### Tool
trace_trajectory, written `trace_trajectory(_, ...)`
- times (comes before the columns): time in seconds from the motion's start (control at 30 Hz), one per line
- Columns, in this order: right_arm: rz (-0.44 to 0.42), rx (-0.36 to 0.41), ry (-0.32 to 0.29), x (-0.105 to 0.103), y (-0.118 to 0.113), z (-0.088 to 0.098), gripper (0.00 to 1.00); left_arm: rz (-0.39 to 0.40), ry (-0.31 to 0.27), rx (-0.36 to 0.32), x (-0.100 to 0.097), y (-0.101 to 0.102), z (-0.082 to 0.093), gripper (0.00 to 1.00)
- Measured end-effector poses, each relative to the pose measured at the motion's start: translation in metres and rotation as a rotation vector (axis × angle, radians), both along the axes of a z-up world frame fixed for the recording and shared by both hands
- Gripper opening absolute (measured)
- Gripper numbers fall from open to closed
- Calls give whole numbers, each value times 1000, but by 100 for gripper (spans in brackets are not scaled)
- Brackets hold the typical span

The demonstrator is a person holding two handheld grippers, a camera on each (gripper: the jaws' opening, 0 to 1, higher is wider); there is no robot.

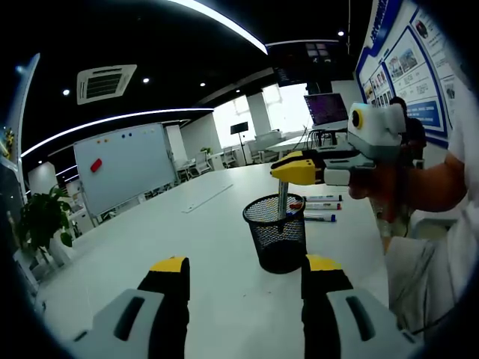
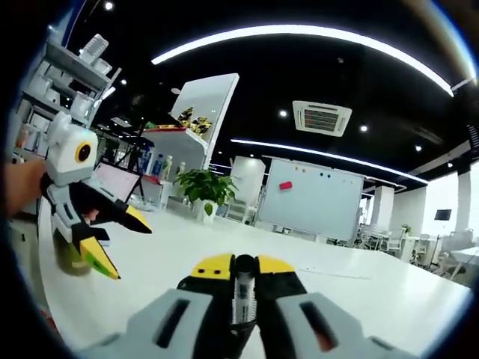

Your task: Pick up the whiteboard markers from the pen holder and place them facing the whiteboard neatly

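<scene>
Markers are partly transferred: three lie in a row on the table [image 1: 224, 247] beyond the holder [image 1: 278, 233], near the person's arm, their caps hard to read at this size. The holder, a black mesh cup, stands upright on the white table, directly ahead of the left gripper [image 1: 245, 271].

Left gripper: jaws stand wide apart and hold nothing. It hangs just short of the holder, in my judgement waiting its turn or ready to steady the cup.

Right gripper [image 2: 238, 273]: jaws are closed on a marker [image 2: 241, 288], which runs along the gap between the yellow tips. In the left gripper view this same tool comes in from the right, above the holder's mouth, with the grey marker barrel hanging straight down from its tips toward the mesh rim. Whether the lower end has cleared the rim cannot be told. The vertical hold suits a straight lift out of a narrow cup.

Whiteboard [image 1: 125, 166] stands on a stand well beyond the table's far end, with a red eraser on it. The row of markers lies crosswise to the left gripper view; whether the tips point at the board cannot be confirmed.

Assessment: the step in hand is extraction of one more marker. Risk: dragging the light cup over if the barrel catches the mesh.
</scene>
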State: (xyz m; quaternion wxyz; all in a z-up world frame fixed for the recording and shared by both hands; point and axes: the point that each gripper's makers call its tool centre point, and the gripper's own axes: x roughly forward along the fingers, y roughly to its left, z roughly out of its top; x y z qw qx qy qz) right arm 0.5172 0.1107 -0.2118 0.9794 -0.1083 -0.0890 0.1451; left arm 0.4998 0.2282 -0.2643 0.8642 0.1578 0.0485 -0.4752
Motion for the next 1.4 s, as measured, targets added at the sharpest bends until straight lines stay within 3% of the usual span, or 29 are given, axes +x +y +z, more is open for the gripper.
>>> trace_trajectory(0.3, 18, 38, -31, -4, -3, 16, 10, 0, 0, 0, 0, 0, 0, 61)
trace_trajectory(0.77, 2, 171, -46, -7, -33, 41, 10, 0, 1, 2, 0, 0, 0, 61)
trace_trajectory(1.0, -6, 218, -89, -16, -46, 60, 10, 0, 2, 5, 1, 0, -1, 61)
trace_trajectory(1.2, -33, 204, -166, -24, -59, 81, 10, 0, 2, 6, 1, 0, -1, 61)
trace_trajectory(1.4, -72, 207, -184, -26, -78, 85, 9, 0, 2, 6, 1, 0, 0, 61)
